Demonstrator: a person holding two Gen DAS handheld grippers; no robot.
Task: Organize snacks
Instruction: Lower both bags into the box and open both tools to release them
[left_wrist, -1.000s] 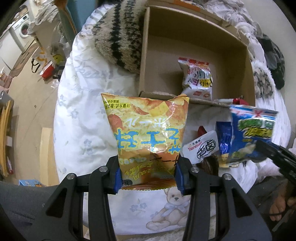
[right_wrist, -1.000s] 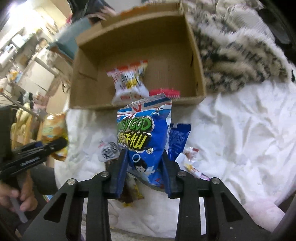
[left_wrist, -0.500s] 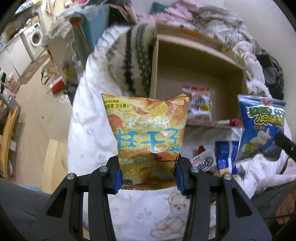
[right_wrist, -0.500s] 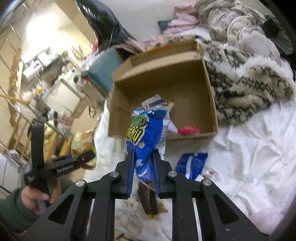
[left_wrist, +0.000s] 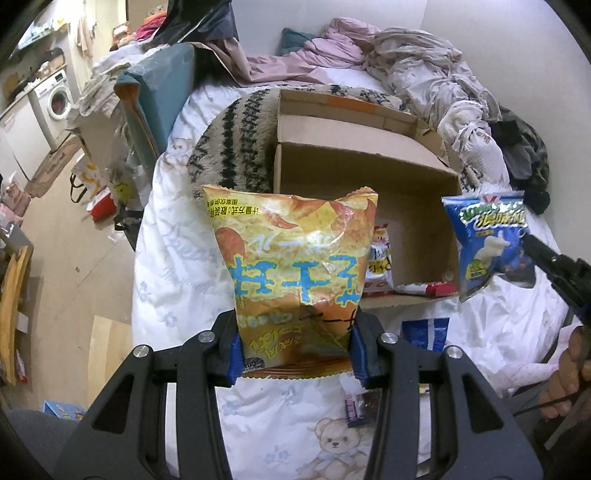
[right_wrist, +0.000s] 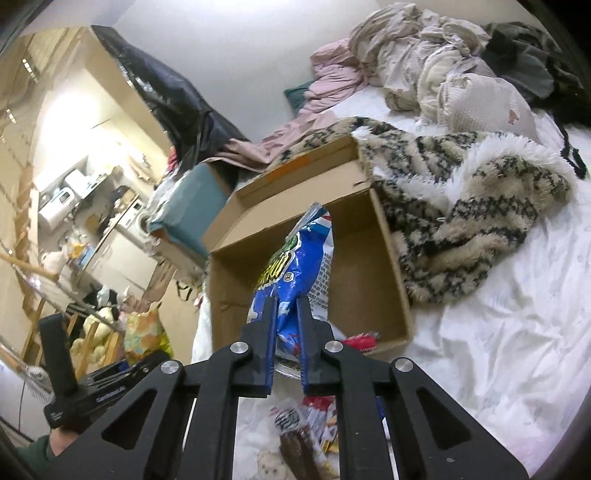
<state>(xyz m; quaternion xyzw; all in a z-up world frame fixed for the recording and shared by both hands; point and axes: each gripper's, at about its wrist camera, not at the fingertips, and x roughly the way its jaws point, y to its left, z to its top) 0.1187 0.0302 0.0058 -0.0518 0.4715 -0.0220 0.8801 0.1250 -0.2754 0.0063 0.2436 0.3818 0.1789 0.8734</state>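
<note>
Both bags held short of the cardboard box.
Left claw clamped on yellow chip bag, right claw on blue snack bag; box lay straight ahead, right nearer.

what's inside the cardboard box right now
Inside the cardboard box: a red-and-white snack packet and a small red-tipped wrapper by the near wall. The yellow chip bag covers the near left corner.
</note>
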